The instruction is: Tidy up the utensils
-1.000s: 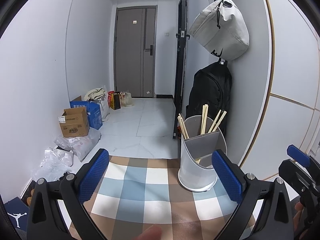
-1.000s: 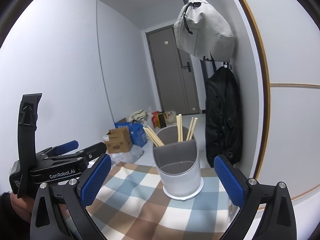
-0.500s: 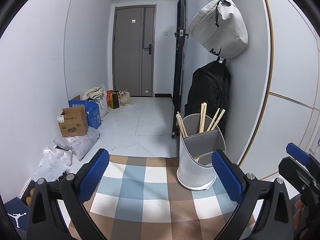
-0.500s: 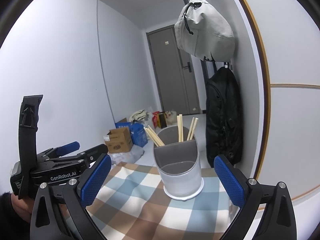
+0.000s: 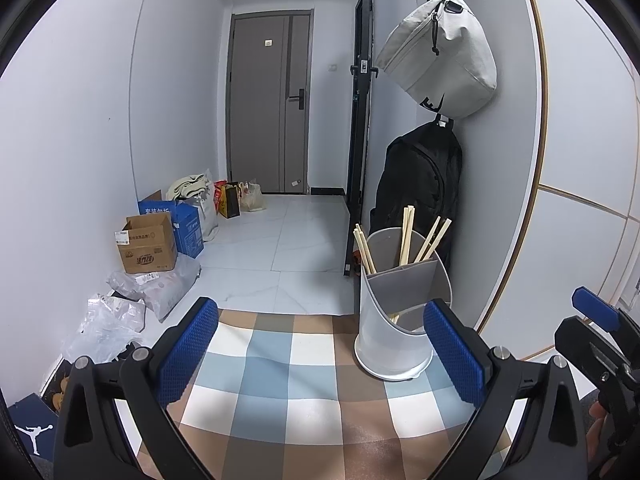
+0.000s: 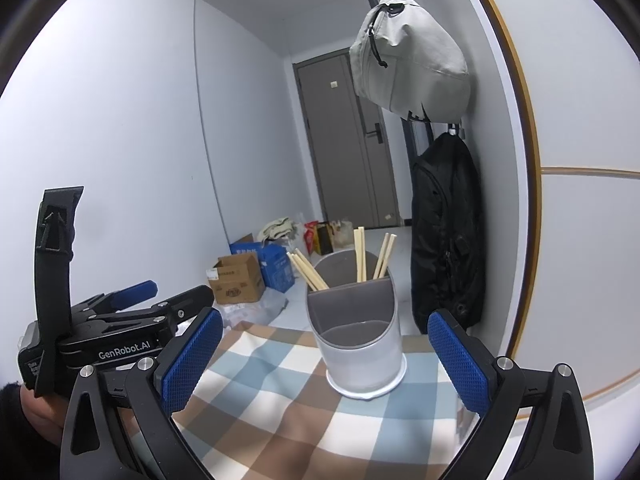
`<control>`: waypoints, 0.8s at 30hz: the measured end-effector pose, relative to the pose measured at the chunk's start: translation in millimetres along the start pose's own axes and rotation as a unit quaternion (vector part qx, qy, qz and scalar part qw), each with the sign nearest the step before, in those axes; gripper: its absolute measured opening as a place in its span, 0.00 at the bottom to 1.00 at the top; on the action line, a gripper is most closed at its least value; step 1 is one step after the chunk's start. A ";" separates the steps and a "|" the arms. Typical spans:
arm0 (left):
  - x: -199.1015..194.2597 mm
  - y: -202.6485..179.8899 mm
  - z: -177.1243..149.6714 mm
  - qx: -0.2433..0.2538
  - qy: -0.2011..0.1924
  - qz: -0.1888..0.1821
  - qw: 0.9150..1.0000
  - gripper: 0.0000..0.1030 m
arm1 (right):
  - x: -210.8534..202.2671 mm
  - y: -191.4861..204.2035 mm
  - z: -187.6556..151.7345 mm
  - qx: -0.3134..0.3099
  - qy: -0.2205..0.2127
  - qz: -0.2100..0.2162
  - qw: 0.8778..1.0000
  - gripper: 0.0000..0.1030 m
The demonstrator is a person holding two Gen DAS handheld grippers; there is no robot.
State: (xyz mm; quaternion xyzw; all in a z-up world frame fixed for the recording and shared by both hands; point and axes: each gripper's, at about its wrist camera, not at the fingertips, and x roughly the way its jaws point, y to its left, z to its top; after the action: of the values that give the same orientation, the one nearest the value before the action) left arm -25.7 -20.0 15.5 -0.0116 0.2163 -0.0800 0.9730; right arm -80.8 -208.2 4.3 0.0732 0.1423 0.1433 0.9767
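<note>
Both the left gripper [image 5: 320, 352] and right gripper [image 6: 326, 354] hover with fingers spread wide and empty over the checkered tablecloth [image 6: 280, 392], where the chopstick holder [image 6: 358, 340] stands centre-right, wooden chopsticks [image 6: 360, 254] upright in its rear compartment.

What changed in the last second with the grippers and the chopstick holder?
Almost nothing. The left hand-held gripper drifted slightly; in its view the utensil holder slid a touch left. Nothing was grasped or released. The right hand-held gripper stayed open and empty; the chopsticks stayed in the holder's rear compartment.
</note>
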 end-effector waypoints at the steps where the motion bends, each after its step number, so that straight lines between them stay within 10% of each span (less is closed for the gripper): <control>1: 0.2 -0.1 -0.1 -0.001 0.000 0.000 1.000 0.97 | 0.3 -0.1 0.1 0.000 0.000 0.000 1.000 1.00; 24: 1.1 0.4 -2.1 0.001 0.002 0.006 1.000 0.97 | 1.9 -0.8 0.1 0.000 0.004 0.000 1.000 1.00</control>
State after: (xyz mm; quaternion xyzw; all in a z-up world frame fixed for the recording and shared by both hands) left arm -25.6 -19.8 13.1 -0.0088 0.2179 -0.0742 0.9731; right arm -78.8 -208.4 3.8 0.0724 0.1459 0.1434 0.9762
